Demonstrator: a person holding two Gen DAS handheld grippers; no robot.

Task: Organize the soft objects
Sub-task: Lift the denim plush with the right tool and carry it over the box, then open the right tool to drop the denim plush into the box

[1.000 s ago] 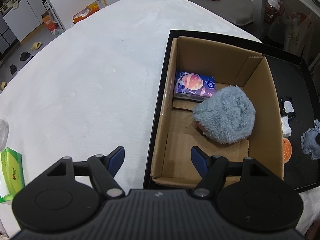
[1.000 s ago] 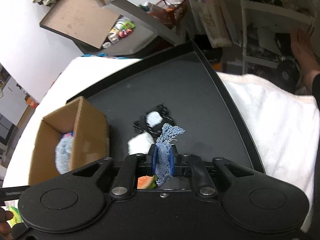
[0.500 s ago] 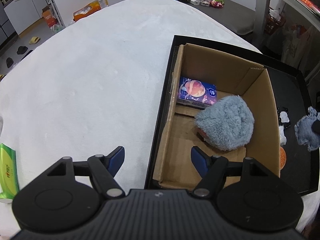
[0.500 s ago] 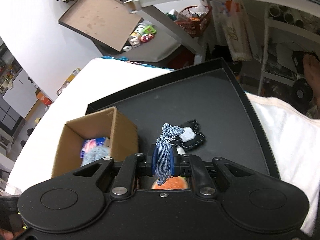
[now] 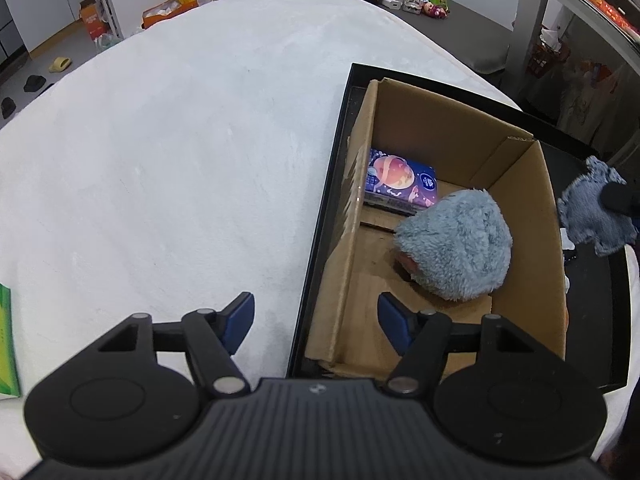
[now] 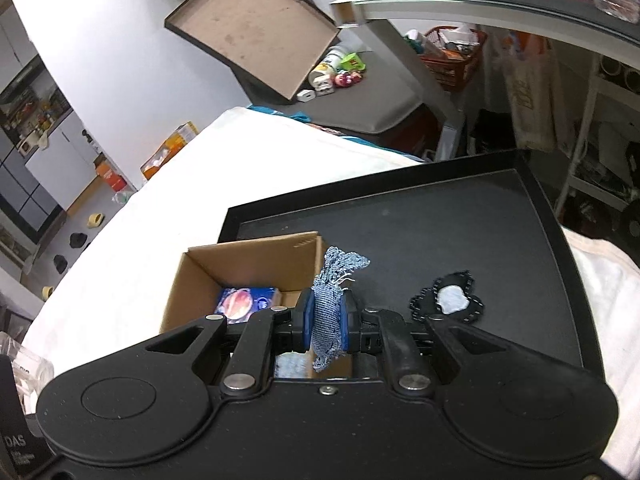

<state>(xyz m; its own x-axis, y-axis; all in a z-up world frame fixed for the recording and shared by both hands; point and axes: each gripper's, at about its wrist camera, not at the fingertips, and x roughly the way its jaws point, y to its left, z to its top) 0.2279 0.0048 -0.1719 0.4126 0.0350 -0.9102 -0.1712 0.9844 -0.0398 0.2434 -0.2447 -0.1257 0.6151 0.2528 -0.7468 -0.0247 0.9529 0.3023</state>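
An open cardboard box [image 5: 532,220] [image 6: 200,280] stands at the left end of a black tray [image 6: 460,232]. Inside lie a fluffy grey-blue plush [image 5: 456,244] and a purple tissue pack [image 5: 400,184] [image 6: 244,302]. My right gripper [image 6: 325,318] is shut on a frayed denim patch [image 6: 330,312], held in the air over the box's right wall; the same denim patch [image 5: 592,216] hangs beyond that wall in the left wrist view. My left gripper [image 5: 316,320] straddles the box's near left wall, its jaws closing with nothing pressed between them.
A black-and-white soft piece [image 6: 450,300] lies on the tray to the right of the box. A green packet [image 5: 8,344] sits at the left edge of the white cloth [image 5: 160,160]. Shelves, a metal table and floor clutter surround the bed.
My right gripper has carried the denim patch up and leftward, from over the tray's small pieces to above the box. The left gripper's jaws have narrowed a little.
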